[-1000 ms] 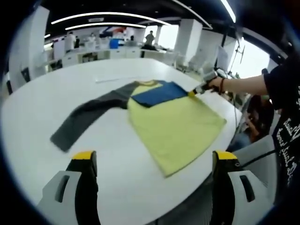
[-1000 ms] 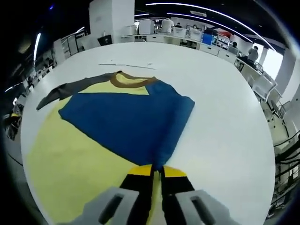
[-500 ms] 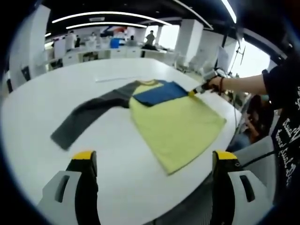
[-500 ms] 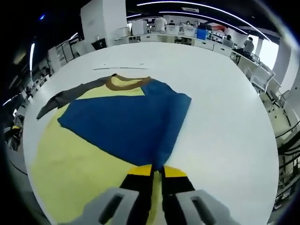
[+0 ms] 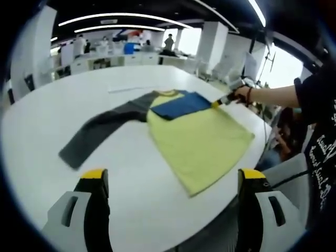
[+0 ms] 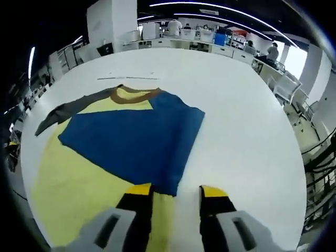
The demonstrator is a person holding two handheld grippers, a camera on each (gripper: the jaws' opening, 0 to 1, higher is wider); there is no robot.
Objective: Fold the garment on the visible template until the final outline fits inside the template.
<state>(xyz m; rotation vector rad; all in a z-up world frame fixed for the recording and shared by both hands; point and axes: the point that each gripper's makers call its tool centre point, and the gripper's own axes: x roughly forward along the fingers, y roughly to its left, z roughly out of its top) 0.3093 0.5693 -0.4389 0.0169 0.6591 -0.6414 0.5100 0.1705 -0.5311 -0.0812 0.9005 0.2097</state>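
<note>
A yellow shirt (image 5: 202, 142) lies flat on the white table (image 5: 131, 178). Its blue sleeve (image 5: 181, 104) is folded across the chest, and its grey sleeve (image 5: 100, 128) stretches out to the left. My left gripper (image 5: 173, 181) is open near the table's front edge, well short of the shirt. My right gripper (image 5: 218, 101) is at the blue sleeve's end, held by a person's hand. In the right gripper view the blue sleeve (image 6: 131, 139) lies folded over the yellow body (image 6: 73, 189), and my right gripper (image 6: 176, 193) stands open around the cuff end.
A thin line (image 5: 128, 89) is marked on the table beyond the collar. A person in a black shirt (image 5: 320, 131) stands at the right. Desks and people fill the office background (image 5: 131, 50).
My right gripper has opened and let go of the blue sleeve, which now lies flat on the shirt. The left gripper has stayed where it was.
</note>
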